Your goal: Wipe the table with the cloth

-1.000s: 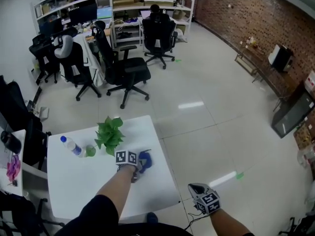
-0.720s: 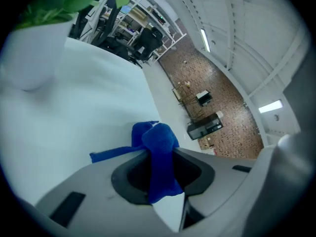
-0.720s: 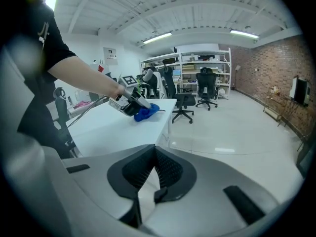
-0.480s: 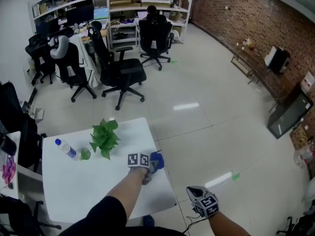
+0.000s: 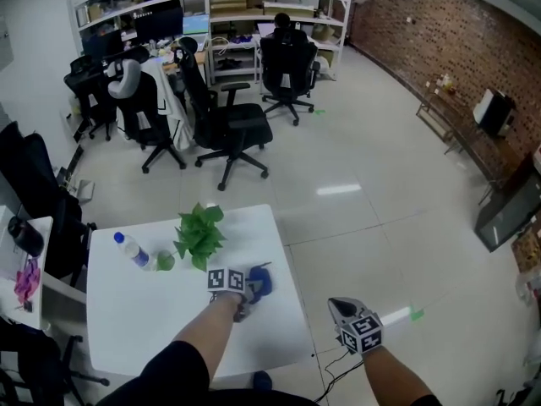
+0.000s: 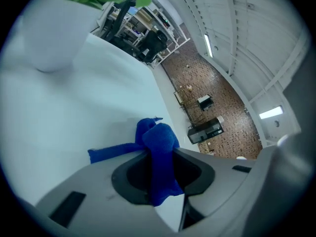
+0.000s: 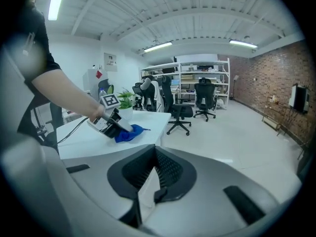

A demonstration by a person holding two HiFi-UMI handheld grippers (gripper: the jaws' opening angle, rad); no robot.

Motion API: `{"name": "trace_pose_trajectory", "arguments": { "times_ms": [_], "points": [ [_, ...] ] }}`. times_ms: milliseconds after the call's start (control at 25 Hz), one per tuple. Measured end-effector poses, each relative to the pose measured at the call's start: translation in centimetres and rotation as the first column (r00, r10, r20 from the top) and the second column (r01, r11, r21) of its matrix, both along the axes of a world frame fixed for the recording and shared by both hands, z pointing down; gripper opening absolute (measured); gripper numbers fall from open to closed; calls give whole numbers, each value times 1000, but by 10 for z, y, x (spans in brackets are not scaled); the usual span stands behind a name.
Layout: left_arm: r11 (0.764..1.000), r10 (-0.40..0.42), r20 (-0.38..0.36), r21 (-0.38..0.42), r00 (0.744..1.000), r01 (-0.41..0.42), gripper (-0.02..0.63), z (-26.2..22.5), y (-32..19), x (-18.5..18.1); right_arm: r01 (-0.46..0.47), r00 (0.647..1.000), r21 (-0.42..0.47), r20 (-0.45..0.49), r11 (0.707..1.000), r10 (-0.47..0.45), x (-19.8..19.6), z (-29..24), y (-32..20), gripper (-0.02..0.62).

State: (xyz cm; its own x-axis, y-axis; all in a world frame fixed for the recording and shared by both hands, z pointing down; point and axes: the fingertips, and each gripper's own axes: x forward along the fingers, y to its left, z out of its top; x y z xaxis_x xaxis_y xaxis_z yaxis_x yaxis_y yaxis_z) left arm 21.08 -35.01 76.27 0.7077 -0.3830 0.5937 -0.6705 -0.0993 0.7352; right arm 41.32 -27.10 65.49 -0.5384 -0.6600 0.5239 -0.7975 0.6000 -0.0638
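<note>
A blue cloth [image 5: 259, 282] lies bunched on the white table [image 5: 144, 320] near its right edge, just in front of the potted plant [image 5: 200, 233]. My left gripper [image 5: 241, 301] is shut on the cloth and presses it onto the tabletop. In the left gripper view the cloth [image 6: 158, 149] rises out from between the jaws of the left gripper [image 6: 160, 184] and trails onto the table [image 6: 74, 112]. My right gripper [image 5: 348, 318] hangs shut and empty over the floor, right of the table. The right gripper view shows the left gripper [image 7: 114, 124] on the cloth [image 7: 130, 132].
A plastic bottle [image 5: 132, 249] and a small green cup [image 5: 164, 261] stand left of the plant. The table's right edge [image 5: 292, 286] is close to the cloth. Several office chairs [image 5: 228, 125] and shelves [image 5: 254, 15] stand beyond on the tiled floor.
The left gripper slid the cloth right toward the table's edge, then back left to below the plant. The right gripper stayed beside the table.
</note>
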Motion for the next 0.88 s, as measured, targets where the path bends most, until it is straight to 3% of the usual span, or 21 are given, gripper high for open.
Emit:
{"name": "trace_pose_trajectory", "arguments": {
  "times_ms": [160, 240, 480, 640, 880],
  "points": [
    [998, -57, 49, -8, 997, 58, 103, 4, 6, -48, 13, 1000, 21, -18, 1000, -13, -9, 2, -35, 17],
    [998, -64, 67, -14, 996, 65, 103, 3, 7, -53, 10, 1000, 29, -29, 1000, -9, -10, 1, -51, 17],
    [999, -2, -43, 33, 999, 3, 103, -9, -12, 24, -96, 995, 39, 25, 995, 95, -2, -13, -85, 17],
    [998, 50, -36, 34, 998, -49, 103, -2, -20, 68, -86, 996, 25, 20, 996, 85, -9, -11, -71, 17],
    [998, 42, 4, 40, 999, -42, 103, 2, -19, 53, -81, 997, 2, -21, 997, 81, -2, 1, -57, 17]
  ]
}}
